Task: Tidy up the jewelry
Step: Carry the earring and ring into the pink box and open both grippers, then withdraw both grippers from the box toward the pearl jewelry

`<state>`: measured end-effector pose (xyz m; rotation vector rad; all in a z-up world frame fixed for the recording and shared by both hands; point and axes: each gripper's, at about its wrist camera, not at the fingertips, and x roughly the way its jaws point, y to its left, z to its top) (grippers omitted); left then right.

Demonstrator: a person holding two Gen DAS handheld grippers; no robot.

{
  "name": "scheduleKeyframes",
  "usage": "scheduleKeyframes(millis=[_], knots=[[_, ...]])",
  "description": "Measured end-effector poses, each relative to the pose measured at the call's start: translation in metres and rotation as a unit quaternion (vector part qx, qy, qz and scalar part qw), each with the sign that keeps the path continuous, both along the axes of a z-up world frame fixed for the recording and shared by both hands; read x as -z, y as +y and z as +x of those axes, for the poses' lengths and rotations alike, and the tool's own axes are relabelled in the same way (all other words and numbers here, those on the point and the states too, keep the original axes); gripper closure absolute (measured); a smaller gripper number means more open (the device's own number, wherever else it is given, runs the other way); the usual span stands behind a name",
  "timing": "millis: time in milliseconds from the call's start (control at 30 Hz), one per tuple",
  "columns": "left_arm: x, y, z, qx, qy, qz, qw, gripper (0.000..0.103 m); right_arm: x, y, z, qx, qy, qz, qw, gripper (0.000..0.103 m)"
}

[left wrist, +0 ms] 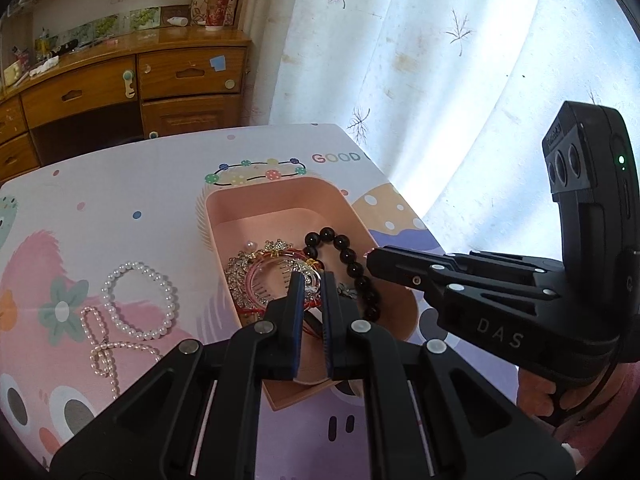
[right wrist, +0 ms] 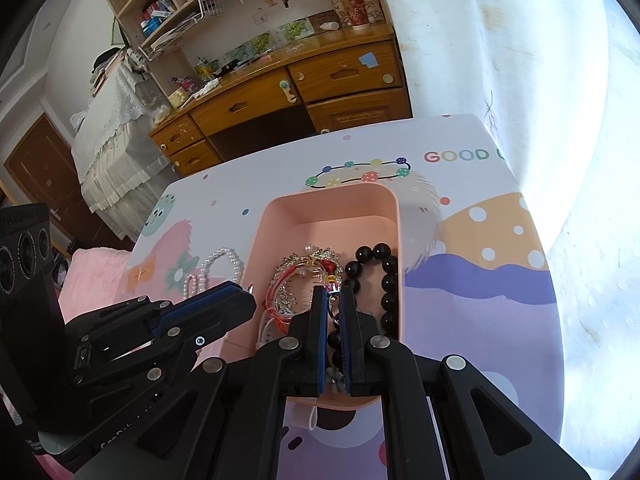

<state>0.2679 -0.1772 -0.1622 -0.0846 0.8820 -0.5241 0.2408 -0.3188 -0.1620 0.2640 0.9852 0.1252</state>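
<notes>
A pink box (left wrist: 280, 200) (right wrist: 280, 216) on the table holds a black bead bracelet (left wrist: 352, 258) (right wrist: 388, 276), a rhinestone tiara comb (left wrist: 244, 268) (right wrist: 296, 264) and red cord pieces. My left gripper (left wrist: 311, 280) is over the box, jaws nearly closed around a clear ring bangle with red cord (left wrist: 312, 278). My right gripper (right wrist: 335, 294) is over the box's near end, jaws nearly closed with a small metal ring and charm (right wrist: 334, 312) between them. Each gripper shows in the other's view (left wrist: 374, 258) (right wrist: 240, 300). A pearl bracelet (left wrist: 140, 300) (right wrist: 222, 260) and a pearl strand (left wrist: 104, 348) lie left of the box.
The table has a cartoon-print cloth (left wrist: 120, 208). A wooden desk with drawers (left wrist: 120, 88) (right wrist: 300, 92) stands beyond it. A white leaf-print curtain (left wrist: 440, 60) hangs at the right. A bed with a pink blanket (right wrist: 92, 272) is at the left.
</notes>
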Motion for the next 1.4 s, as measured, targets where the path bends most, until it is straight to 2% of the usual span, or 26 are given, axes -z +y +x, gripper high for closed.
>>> scheduleKeyframes(millis=[100,167,200,333,500,667,800,867,933,1000,1067,1133,1233,1300,1400], knots=[[0.004,0.005,0.004,0.004,0.029,-0.008,0.9995,0.088,0.002,-0.001,0.0,0.011,0.013,0.018,1.0,0.093],[0.005,0.01,0.004,-0.004,0.039,-0.003,0.9992,0.055,0.001,0.002,-0.001,0.012,0.013,0.018,1.0,0.093],[0.005,0.013,0.003,-0.007,0.037,-0.002,0.9993,0.049,0.001,0.005,-0.001,0.014,0.014,0.016,1.0,0.092],[0.001,0.029,-0.002,-0.013,0.029,-0.001,0.9995,0.048,0.001,0.016,0.0,0.017,0.015,0.02,1.0,0.091],[0.003,0.053,-0.004,-0.027,0.04,0.003,0.9988,0.048,0.0,0.038,0.0,0.011,0.013,0.024,1.0,0.08],[0.006,0.086,-0.009,-0.042,0.047,0.012,0.9979,0.048,0.002,0.07,0.002,-0.002,0.015,0.027,1.0,0.074],[0.018,0.111,-0.012,-0.053,0.06,0.035,0.9961,0.046,0.005,0.1,0.006,-0.01,0.018,0.031,0.999,0.068],[0.028,0.121,-0.015,-0.054,0.068,0.055,0.9947,0.04,0.006,0.112,0.009,-0.012,0.02,0.033,0.999,0.067],[0.038,0.129,-0.019,-0.055,0.076,0.07,0.9932,0.039,0.008,0.125,0.014,-0.014,0.024,0.033,0.999,0.065],[0.045,0.133,-0.022,-0.052,0.076,0.083,0.9923,0.036,0.01,0.133,0.019,-0.016,0.027,0.03,0.999,0.054],[0.052,0.135,-0.025,-0.051,0.068,0.102,0.9912,0.031,0.014,0.142,0.025,-0.016,0.032,0.027,0.999,0.048],[0.059,0.136,-0.027,-0.048,0.054,0.117,0.9905,0.03,0.017,0.152,0.032,-0.015,0.041,0.028,0.999,0.046],[0.067,0.134,-0.027,-0.039,0.039,0.13,0.99,0.03,0.023,0.161,0.045,-0.014,0.056,0.023,0.998,0.035],[0.072,0.136,-0.025,-0.04,0.035,0.127,0.9905,0.029,0.028,0.165,0.055,-0.012,0.067,0.007,0.998,0.03],[0.079,0.141,-0.021,-0.039,0.034,0.122,0.9911,0.029,0.034,0.172,0.071,-0.025,0.078,-0.006,0.997,0.028]])
